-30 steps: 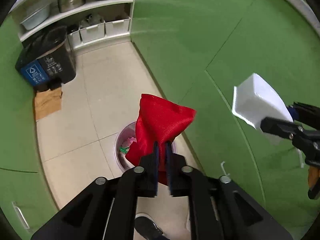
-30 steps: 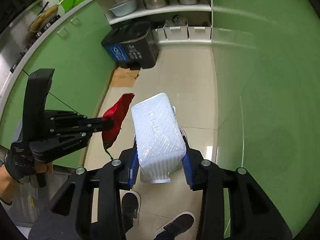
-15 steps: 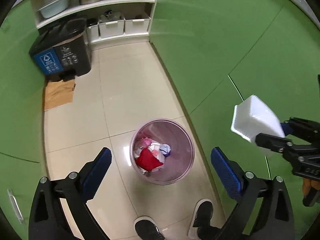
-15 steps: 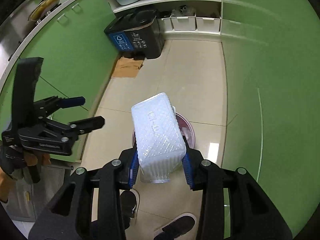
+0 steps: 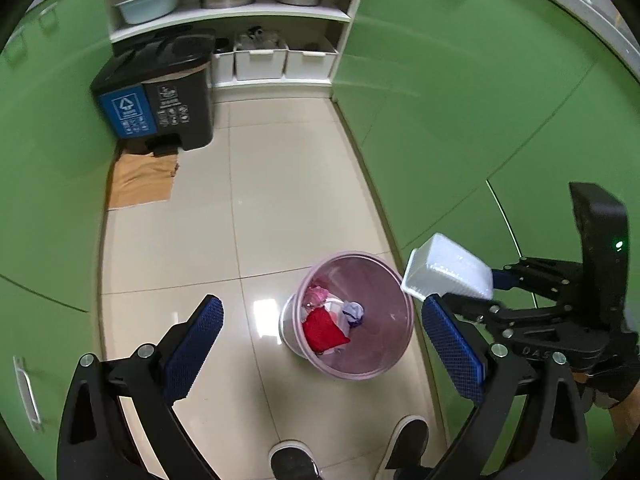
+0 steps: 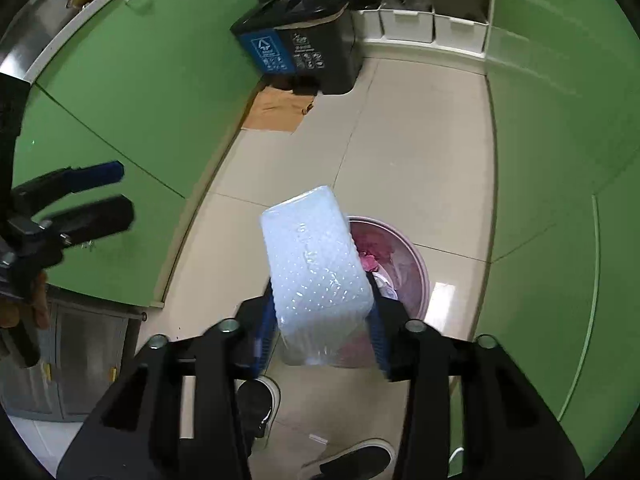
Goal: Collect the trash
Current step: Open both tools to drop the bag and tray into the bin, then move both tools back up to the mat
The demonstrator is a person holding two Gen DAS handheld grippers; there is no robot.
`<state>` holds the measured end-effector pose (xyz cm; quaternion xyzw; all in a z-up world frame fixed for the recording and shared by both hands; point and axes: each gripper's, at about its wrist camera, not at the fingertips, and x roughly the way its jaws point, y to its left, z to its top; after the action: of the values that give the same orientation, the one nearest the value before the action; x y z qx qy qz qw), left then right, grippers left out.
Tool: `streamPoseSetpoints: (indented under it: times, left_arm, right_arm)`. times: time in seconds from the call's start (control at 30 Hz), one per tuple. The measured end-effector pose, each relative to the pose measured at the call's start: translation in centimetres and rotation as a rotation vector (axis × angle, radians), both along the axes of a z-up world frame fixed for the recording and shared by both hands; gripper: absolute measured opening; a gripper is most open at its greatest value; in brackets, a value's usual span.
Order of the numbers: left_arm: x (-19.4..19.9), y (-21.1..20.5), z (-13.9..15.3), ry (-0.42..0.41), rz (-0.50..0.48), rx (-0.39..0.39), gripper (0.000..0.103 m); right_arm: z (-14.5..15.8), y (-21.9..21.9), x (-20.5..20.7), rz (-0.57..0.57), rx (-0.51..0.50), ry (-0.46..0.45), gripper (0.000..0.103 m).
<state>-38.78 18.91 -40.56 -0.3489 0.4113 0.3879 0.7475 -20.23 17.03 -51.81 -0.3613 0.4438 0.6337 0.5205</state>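
A pink waste bin (image 5: 384, 364) stands on the tiled floor, with a red cloth bag (image 5: 324, 330) and other trash inside; it also shows in the right wrist view (image 6: 416, 272). My left gripper (image 5: 324, 344) is open and empty above the bin. My right gripper (image 6: 320, 328) is shut on a white plastic box (image 6: 316, 264) and holds it over the bin's rim. The box (image 5: 448, 270) and the right gripper (image 5: 496, 276) show at the right of the left wrist view. The left gripper (image 6: 100, 196) shows at the left of the right wrist view.
Green cabinets line both sides of the narrow floor. A black and blue recycling bin (image 5: 156, 96) stands at the far end with cardboard (image 5: 142, 178) before it. White shelves (image 5: 240, 12) hold pots and white tubs. The person's shoes (image 5: 408, 448) are just below the pink bin.
My left gripper opened and let go of the red cloth bag, which dropped into the pink bin. My right gripper, still holding the white box, moved closer over the bin.
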Motion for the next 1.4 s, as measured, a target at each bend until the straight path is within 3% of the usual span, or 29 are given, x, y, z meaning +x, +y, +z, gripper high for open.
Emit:
streamPoseSetpoints:
  times: [0.07,0.13,0.23,0.4,0.53,0.73,0.97,1.13,1.23,1.4]
  left_arm:
    - [-0.3,0.4,0.0,-0.001,0.012,0.003,0.096]
    - [-0.4,0.6,0.0,-0.001,0.019,0.004,0.096]
    - [-0.5,0.6,-0.1,-0.001,0.022,0.008,0.096]
    - [-0.4,0.5,0.1,-0.002,0.022,-0.002,0.096]
    - [-0.1,0.0,1.9,0.0,0.013,-0.007,0.096]
    - [0.6,-1.7,9.5,0.003,-0.014,-0.004,0.096]
    - [2.6,-4.2,21.7,0.008,-0.087,0.009,0.096]
    - [5.5,-6.3,29.9,-0.016,-0.176,0.049,0.096]
    - [7.8,-7.6,33.6,-0.039,-0.248,0.077,0.096]
    - [13.3,-9.7,37.9,-0.076,-0.377,0.127,0.096]
  right_arm:
    - [-0.5,0.4,-0.2,0.007,-0.002,0.001,0.058]
    - [-0.8,0.6,-0.3,0.002,0.003,-0.008,0.092]
    - [-1.3,0.7,-0.1,-0.016,-0.015,-0.023,0.1]
    - [-1.2,0.3,0.3,-0.041,-0.051,-0.031,0.1]
    - [0.9,-0.5,0.5,-0.062,-0.063,-0.03,0.1]
    - [10.1,-3.0,0.5,-0.112,-0.038,-0.006,0.1]
    - [26.6,-7.4,1.2,-0.212,0.033,0.031,0.1]
    - [37.4,-12.0,3.0,-0.315,0.116,-0.01,0.1]
    - [41.9,-15.2,5.1,-0.401,0.167,-0.045,0.1]
    - [46.3,-20.9,9.8,-0.559,0.226,-0.098,0.1]
